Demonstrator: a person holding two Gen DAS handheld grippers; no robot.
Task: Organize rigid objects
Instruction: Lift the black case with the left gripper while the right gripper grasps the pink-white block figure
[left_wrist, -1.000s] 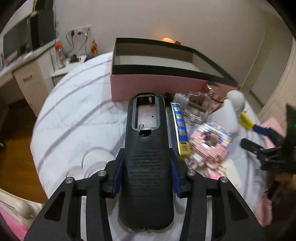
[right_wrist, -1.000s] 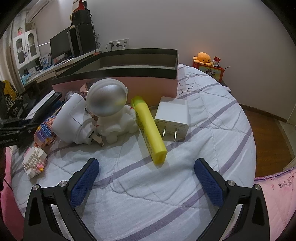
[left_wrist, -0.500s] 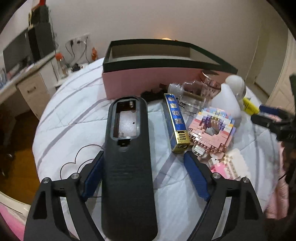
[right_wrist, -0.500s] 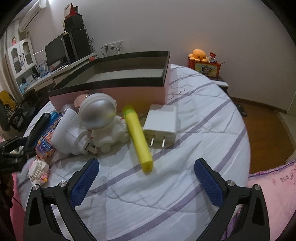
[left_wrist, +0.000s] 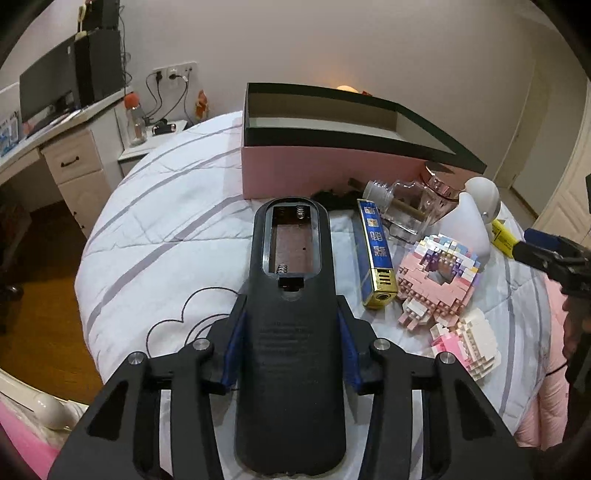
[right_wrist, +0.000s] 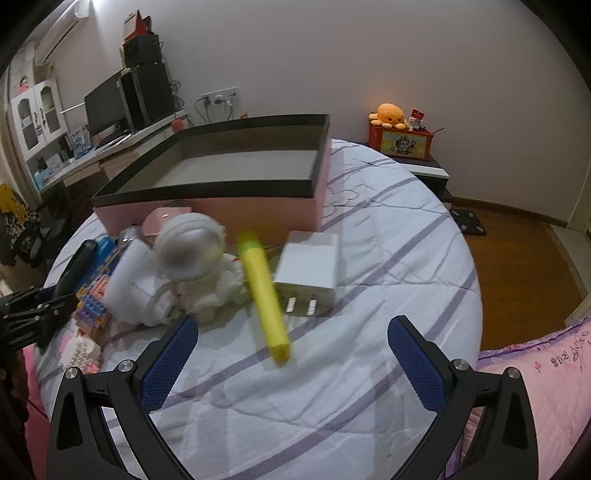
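A black remote (left_wrist: 291, 369) with its battery bay uncovered lies lengthwise between the blue pads of my left gripper (left_wrist: 290, 325). The jaws are closing and the pads press its sides, above the striped white bedspread. Beyond it stands the pink box (left_wrist: 332, 173) with a black rim, and no objects show inside it. My right gripper (right_wrist: 291, 332) hangs open over the bed. Just ahead of its fingers lie a yellow highlighter (right_wrist: 264, 295), a white charger (right_wrist: 310, 266) and a white astronaut figure (right_wrist: 195, 258).
Right of the remote lie a blue and gold box (left_wrist: 376, 254), a glass bottle (left_wrist: 406, 206) and pastel brick models (left_wrist: 439, 277). A desk (left_wrist: 74, 147) stands left of the bed, a nightstand with an orange plush (right_wrist: 391, 114) to the right. Wooden floor surrounds the bed.
The left jaws opened wide around the remote half a second ago and have come back onto its sides. The right gripper stays open, its view of the highlighter only slightly shifted.
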